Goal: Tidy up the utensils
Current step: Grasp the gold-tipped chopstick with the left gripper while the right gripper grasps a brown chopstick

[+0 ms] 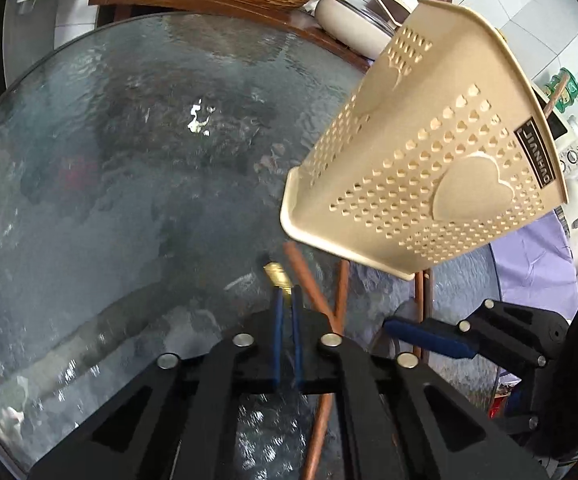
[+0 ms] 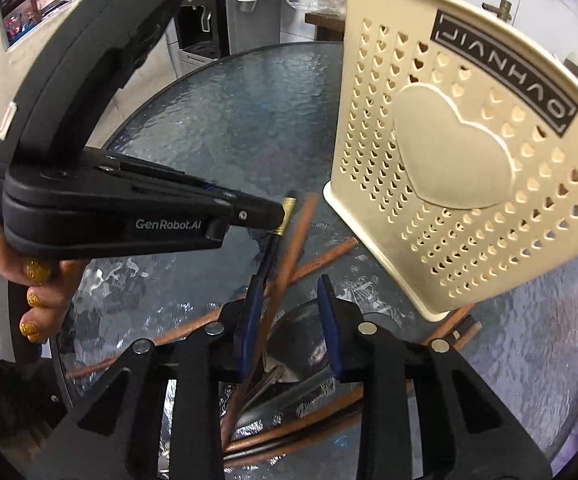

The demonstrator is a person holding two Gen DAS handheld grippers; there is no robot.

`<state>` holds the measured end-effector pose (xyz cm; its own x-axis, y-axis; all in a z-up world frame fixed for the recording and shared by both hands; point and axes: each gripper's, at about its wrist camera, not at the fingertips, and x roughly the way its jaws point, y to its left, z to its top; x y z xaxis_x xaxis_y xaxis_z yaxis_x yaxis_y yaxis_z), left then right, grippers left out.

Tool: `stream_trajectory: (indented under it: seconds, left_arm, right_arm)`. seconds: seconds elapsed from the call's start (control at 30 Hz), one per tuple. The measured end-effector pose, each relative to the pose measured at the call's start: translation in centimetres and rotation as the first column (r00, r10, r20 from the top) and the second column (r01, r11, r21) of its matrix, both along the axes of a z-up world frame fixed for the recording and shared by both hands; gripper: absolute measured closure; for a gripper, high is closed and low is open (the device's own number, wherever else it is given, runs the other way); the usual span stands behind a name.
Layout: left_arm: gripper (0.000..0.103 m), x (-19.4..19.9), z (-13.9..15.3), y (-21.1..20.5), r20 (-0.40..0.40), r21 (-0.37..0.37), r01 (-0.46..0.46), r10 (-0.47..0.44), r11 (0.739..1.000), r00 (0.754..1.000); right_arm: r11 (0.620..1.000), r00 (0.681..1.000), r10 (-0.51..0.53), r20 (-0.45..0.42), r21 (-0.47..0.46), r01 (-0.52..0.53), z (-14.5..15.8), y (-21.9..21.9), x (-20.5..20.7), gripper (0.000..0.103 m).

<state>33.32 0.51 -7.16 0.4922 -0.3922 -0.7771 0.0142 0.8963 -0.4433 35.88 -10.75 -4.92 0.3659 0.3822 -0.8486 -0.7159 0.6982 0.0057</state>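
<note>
Gripping a dark chopstick (image 2: 276,236) by its gold-banded end, the left gripper (image 1: 287,300) has its fingers clamped together on that thin tip. The right gripper (image 2: 289,320) has its blue pads (image 2: 331,328) apart, with a brown chopstick (image 2: 285,276) standing between them; I cannot tell whether the pads press on it. More chopsticks (image 2: 317,260) lie crossed in a loose pile on the glass table (image 2: 229,120), near the grippers. The beige holder (image 2: 449,160) with heart-shaped holes stands upright on the right side, just beside the pile, and some sticks seem to pass behind its base.

The risk, I think, is in the grip itself: the hold is only at the very end, so the long stick may swing or slip out when lifted. The crossed sticks may also be dragged along and roll on the smooth glass. Because both grippers work close together, they may bump each other, or push the light holder and tip it.
</note>
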Motion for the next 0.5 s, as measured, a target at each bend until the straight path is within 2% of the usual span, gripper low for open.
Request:
stream_trajectory:
  seconds: [0.2,0.3,0.43,0.5]
  left_arm:
    - [0.102,0.3,-0.3,0.8,-0.007,-0.003,-0.014,0.014,1.000,1.000]
    - [0.102,0.1,-0.1,1.2,-0.002,-0.009,-0.020,0.020,1.000,1.000]
    - [0.102,-0.7,1.0,1.5,0.053,0.063,-0.032,0.029,0.998,0.998]
    - [0.102,-1.0,1.5,1.5,0.069,0.071,-0.030,0.025,0.997,0.997]
  right_arm:
    - [0.999,0.999,-0.041,-0.019,-0.001,0.041,-0.4,0.7,0.9,0.076]
    - [0.998,0.997,-0.065,-0.035,0.004,0.065,-0.6,0.9,1.4,0.081]
    - [0.995,0.993,-0.101,-0.056,0.005,0.101,-0.8,1.1,2.0,0.081]
    - [0.993,0.991,-0.118,-0.064,0.000,0.118,-1.0,1.1,2.1,0.081]
